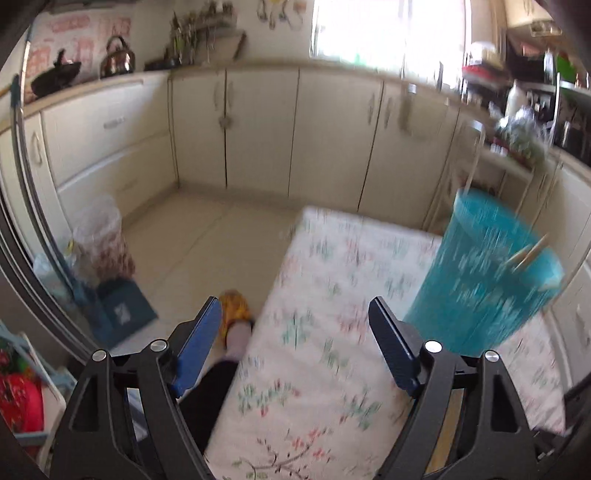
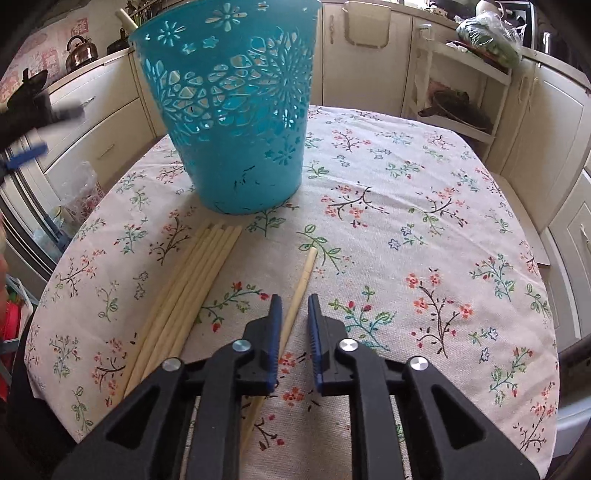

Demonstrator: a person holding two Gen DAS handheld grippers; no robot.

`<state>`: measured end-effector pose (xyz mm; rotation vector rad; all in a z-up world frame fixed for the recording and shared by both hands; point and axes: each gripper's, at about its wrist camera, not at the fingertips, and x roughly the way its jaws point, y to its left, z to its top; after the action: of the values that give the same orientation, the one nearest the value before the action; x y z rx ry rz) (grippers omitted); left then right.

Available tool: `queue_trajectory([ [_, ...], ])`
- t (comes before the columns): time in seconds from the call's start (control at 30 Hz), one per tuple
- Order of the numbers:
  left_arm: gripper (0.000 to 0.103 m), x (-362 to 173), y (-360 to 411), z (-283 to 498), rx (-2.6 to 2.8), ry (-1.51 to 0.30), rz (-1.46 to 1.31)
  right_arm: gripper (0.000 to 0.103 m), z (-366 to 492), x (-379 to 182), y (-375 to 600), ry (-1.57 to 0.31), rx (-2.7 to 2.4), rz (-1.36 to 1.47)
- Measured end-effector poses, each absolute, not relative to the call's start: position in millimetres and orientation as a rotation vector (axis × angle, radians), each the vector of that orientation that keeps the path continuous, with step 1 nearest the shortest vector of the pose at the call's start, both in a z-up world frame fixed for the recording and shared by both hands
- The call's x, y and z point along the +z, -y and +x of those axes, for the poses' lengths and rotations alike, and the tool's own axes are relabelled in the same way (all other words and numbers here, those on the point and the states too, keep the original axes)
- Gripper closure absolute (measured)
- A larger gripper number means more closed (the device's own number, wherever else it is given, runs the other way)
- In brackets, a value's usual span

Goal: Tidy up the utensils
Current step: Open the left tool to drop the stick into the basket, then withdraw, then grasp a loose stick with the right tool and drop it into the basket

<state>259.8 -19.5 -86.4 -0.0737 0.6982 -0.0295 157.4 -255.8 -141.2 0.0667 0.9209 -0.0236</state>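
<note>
A turquoise cut-out plastic basket (image 2: 236, 110) stands on the floral tablecloth (image 2: 406, 229); a pale chopstick end (image 2: 125, 18) sticks out of its rim. In the left wrist view the basket (image 1: 480, 280) is blurred, at the right, with chopstick ends (image 1: 526, 254) at its rim. Several pale chopsticks (image 2: 184, 288) lie bundled in front of the basket. A single chopstick (image 2: 301, 284) lies apart, running between my right gripper's (image 2: 294, 304) partly open fingers, which hover over it. My left gripper (image 1: 295, 314) is open and empty above the table's left edge.
Cream kitchen cabinets (image 1: 258, 125) run behind the table. A white shelf rack (image 2: 461, 74) stands at the back right. A kettle (image 1: 117, 57) sits on the counter. The person's foot in a yellow slipper (image 1: 236, 317) and bags (image 1: 99, 240) are on the floor at left.
</note>
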Motion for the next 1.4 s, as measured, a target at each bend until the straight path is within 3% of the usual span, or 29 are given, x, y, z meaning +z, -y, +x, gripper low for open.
queue_trajectory([
  [0.23,0.024,-149,32,268,-0.055,-0.857,-0.034,0.098,148,-142,302,-0.917,0.023,0.379],
  [0.63,0.019,-154,30,272,-0.086,-0.891,-0.083,0.098,131,-83,334,-0.712,0.159,0.691],
  [1.03,0.019,-155,31,273,-0.092,-0.897,-0.091,0.098,213,47,311,-0.347,0.219,0.589],
  [1.4,0.019,-156,28,274,-0.131,-0.892,-0.124,0.098,298,31,291,-0.398,0.103,0.484],
])
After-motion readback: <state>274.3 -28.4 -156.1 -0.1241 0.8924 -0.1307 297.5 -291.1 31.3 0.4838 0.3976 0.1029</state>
